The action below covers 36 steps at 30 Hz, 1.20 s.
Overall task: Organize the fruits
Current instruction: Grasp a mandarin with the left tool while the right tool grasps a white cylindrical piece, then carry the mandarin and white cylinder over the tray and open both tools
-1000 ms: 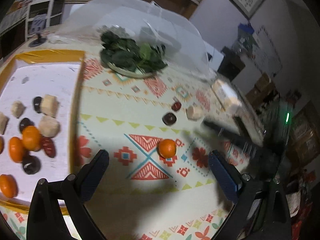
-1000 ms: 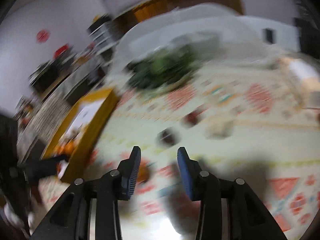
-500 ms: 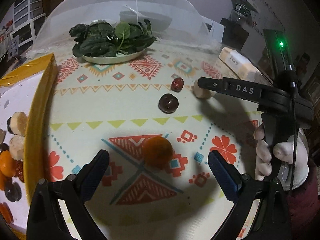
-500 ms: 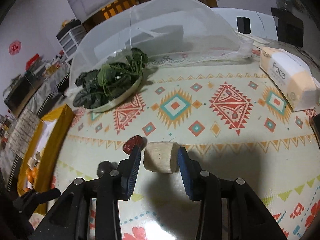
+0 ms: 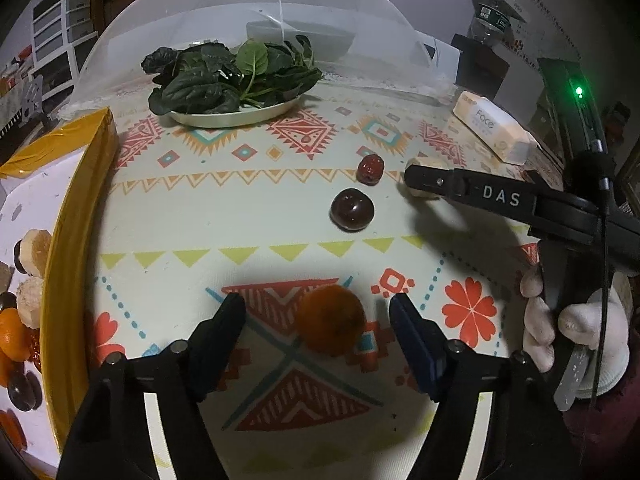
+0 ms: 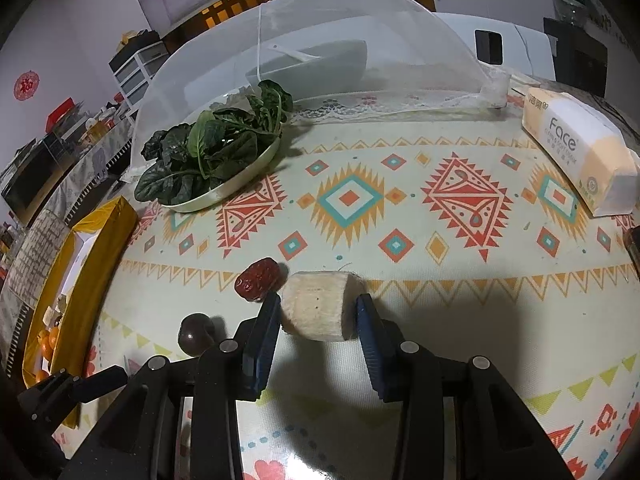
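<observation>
While the left gripper was closing its jaws, an orange tangerine lay between them at the lower centre of the left wrist view, with a clear gap on each side, so the pads did not yet press on it. Above it in that frame, a dark round fruit and a red date rested apart from each other on the patterned tablecloth. In the right wrist view, the right gripper straddled a pale cut cylinder at the lower centre; the left pad touched its side, while whether the right pad pressed on it could not be told. The red date sat just to the upper left of that cylinder, touching or nearly touching it. A gloved hand held the right gripper's handle at the right edge of the left wrist view. A yellow-rimmed tray at the left edge held more fruit. A plate of greens stood at the upper centre, before a mesh food cover, and a tissue pack lay at the upper right.
</observation>
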Available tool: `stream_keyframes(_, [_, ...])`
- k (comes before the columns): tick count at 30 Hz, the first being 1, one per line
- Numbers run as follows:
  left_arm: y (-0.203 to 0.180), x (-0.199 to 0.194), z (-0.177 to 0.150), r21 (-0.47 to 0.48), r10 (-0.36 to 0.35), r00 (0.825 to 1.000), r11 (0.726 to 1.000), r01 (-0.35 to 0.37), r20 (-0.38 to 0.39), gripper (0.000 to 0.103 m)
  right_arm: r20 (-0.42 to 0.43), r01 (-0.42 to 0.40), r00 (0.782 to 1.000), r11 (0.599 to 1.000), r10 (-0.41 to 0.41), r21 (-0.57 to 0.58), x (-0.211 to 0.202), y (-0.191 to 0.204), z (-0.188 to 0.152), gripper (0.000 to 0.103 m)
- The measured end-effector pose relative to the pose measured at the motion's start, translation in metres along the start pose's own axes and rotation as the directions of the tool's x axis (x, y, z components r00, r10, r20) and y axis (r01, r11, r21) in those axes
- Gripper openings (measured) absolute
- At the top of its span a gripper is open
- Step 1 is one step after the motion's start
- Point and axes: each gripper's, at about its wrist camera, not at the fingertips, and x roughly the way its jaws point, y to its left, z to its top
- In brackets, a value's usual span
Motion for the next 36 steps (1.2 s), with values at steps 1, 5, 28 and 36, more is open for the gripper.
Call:
stream_keyframes(1, [-0.001,0.0,0.0,0.004,0.007,1.0,1.0,-0.007,0.004,0.074,0.001,-0.002,1.0,1.0,0.002,0.001,0.0,-0.001,-0.001,0.041])
stream_keyframes(5, [-0.004,0.003,0.0,-0.001,0.038,0.999,0.999,-0.038,0.007,0.074,0.003,-0.001,1.0,1.0,0.001,-0.001,0.0,0.001,0.0,0.041])
stream_keyframes(28, [-0.01,0.002,-0.002,0.008,0.142,0.99,0.99,-0.142,0.005,0.034,0.032,0.044,0.999,0.999,-0.044,0.022,-0.005,-0.002,-0.002,0.038])
stream_keyframes(36, [0.02,-0.024,-0.011,-0.129,0.01,1.0,0.992,-0.01,0.002,0.031,0.087,0.039,0.995,0.999,-0.041,0.023,-0.023,0.002,-0.005,0.037])
